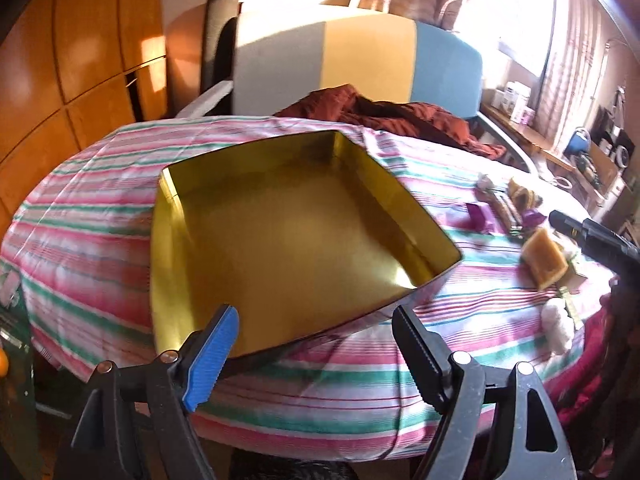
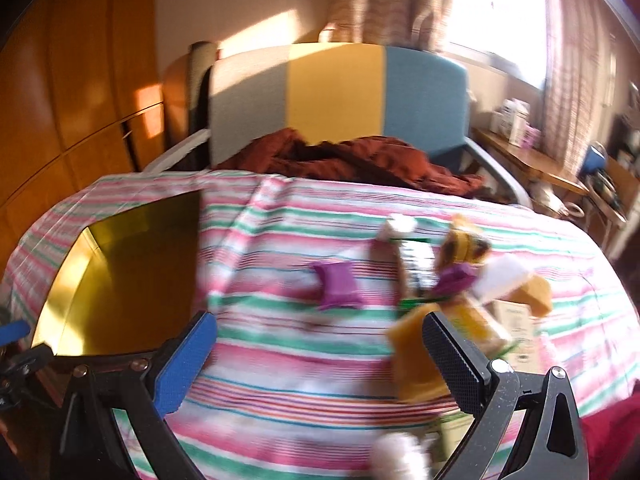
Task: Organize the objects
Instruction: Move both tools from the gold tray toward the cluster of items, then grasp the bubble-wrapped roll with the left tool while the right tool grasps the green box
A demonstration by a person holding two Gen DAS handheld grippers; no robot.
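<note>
An empty gold tin point(image 1: 288, 240) lies open on the striped bed sheet point(image 1: 100, 220). My left gripper point(image 1: 316, 352) hovers open just above the tin's near corner, holding nothing. To the right lies a cluster of small items: a purple wrapper point(image 1: 480, 216), a tan block point(image 1: 546, 258) and a white fluffy piece point(image 1: 558, 320). In the blurred right wrist view my right gripper point(image 2: 320, 356) is open and empty over the sheet. The purple wrapper point(image 2: 338, 286) lies ahead of it and the tan block point(image 2: 416, 356) sits by its black finger point(image 2: 452, 360). The tin point(image 2: 120, 272) is to its left.
A maroon blanket point(image 2: 360, 160) is bunched at the head of the bed, in front of a grey, yellow and blue headboard point(image 2: 336, 88). Wooden wardrobe doors point(image 1: 60, 80) stand to the left. A cluttered desk point(image 2: 540, 160) stands at the right under a bright window.
</note>
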